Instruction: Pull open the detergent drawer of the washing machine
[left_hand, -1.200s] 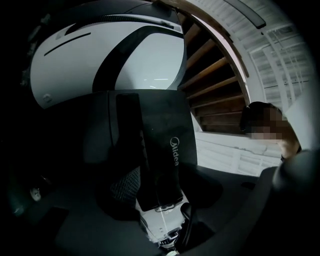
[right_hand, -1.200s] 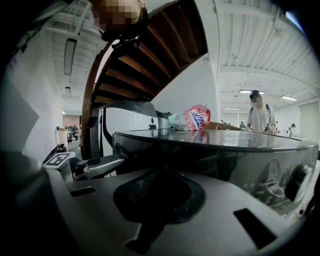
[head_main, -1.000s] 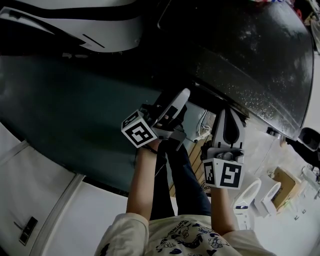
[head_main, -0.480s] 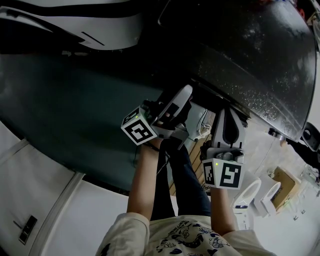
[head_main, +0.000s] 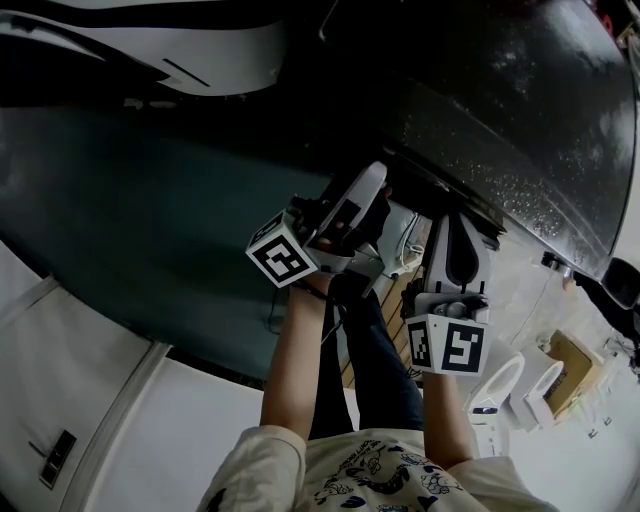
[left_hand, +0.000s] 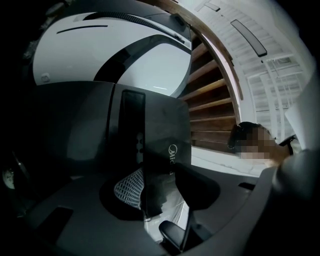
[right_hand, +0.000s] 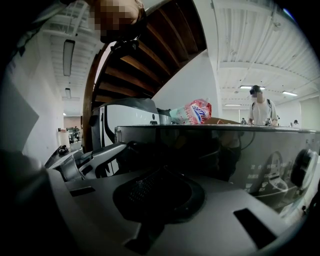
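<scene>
One dark, glossy, speckle-topped washing machine (head_main: 545, 120) fills the upper right of the head view, its front edge slanting down toward the right. Its dark grey detergent drawer front (left_hand: 155, 125), marked with a pale logo (left_hand: 172, 153), sits at the left end of that front. As far as the dim frames let me judge, it is not yet pulled out.

The left hand-held gripper (head_main: 375, 195) points straight at the drawer and slightly upward. In the left gripper view the edge of the drawer front stands between the jaws. The mesh-faced pad (left_hand: 125, 189) lies right against it, while a sliver of light shows before the other pad (left_hand: 197, 182). Those jaws have just been closing, but they are not clamped on the drawer.

The right hand-held gripper (head_main: 455, 226) hovers just beside the left one, farther right along the machine's front. Its jaws are apart and hold nothing, so the left is plainly the nearer of the two.

The drawer's long axis runs into the machine. I judge that the pull must come straight back toward the person, once the grip is firm.
</scene>
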